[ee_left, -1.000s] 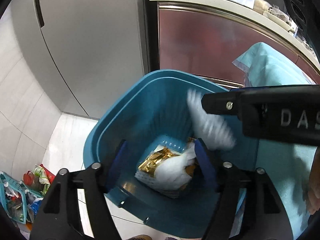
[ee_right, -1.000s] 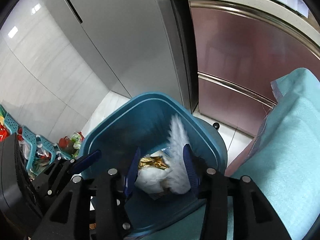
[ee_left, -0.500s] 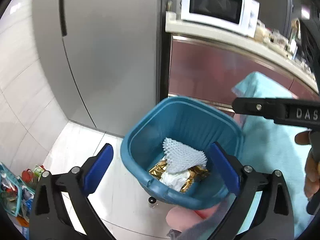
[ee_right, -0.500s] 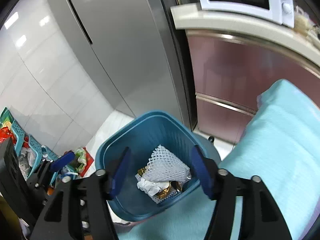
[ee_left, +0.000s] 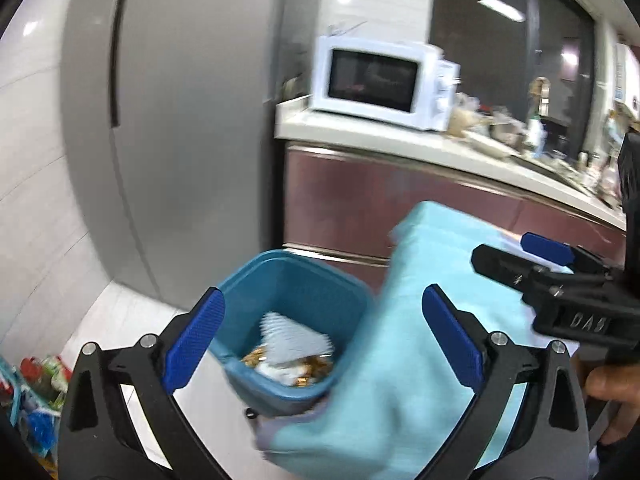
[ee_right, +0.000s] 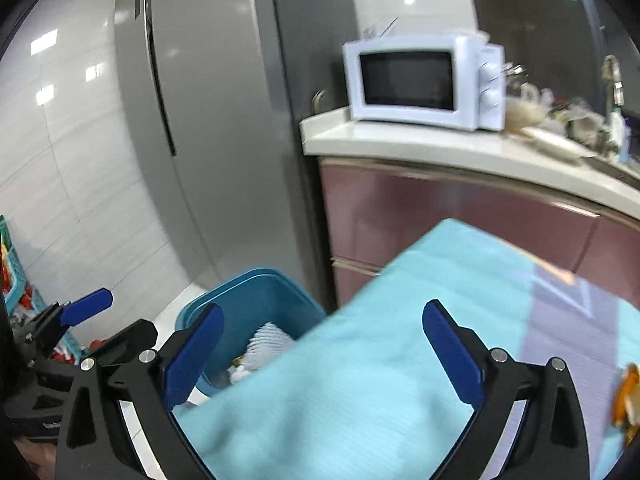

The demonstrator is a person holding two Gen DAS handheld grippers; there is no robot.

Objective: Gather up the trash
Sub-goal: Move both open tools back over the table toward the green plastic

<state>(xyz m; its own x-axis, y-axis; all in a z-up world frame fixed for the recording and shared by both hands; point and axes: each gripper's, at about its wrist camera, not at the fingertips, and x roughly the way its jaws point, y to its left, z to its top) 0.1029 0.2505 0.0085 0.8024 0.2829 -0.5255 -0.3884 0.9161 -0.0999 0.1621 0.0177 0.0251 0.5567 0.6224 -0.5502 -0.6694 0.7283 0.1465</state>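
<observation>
A blue trash bin point(ee_left: 304, 288) stands on the floor beside the table; it also shows in the right wrist view point(ee_right: 256, 296). Inside lie a white foam net point(ee_left: 296, 340) and gold wrappers point(ee_left: 308, 372). My left gripper point(ee_left: 324, 340) is open and empty, raised above the bin and table corner. My right gripper point(ee_right: 320, 348) is open and empty, over the light-blue tablecloth point(ee_right: 400, 360). An orange scrap point(ee_right: 628, 396) lies at the cloth's right edge.
A grey fridge point(ee_left: 180, 120) stands behind the bin. A white microwave point(ee_right: 420, 80) sits on the counter above maroon cabinets point(ee_right: 460, 216). Teal baskets with clutter point(ee_left: 28, 392) are on the floor at far left. Dishes crowd the counter's right end point(ee_right: 560, 120).
The white foam net dropped from my right gripper into the bin. Both grippers opened wide and pulled up and back, away from the bin toward the table.
</observation>
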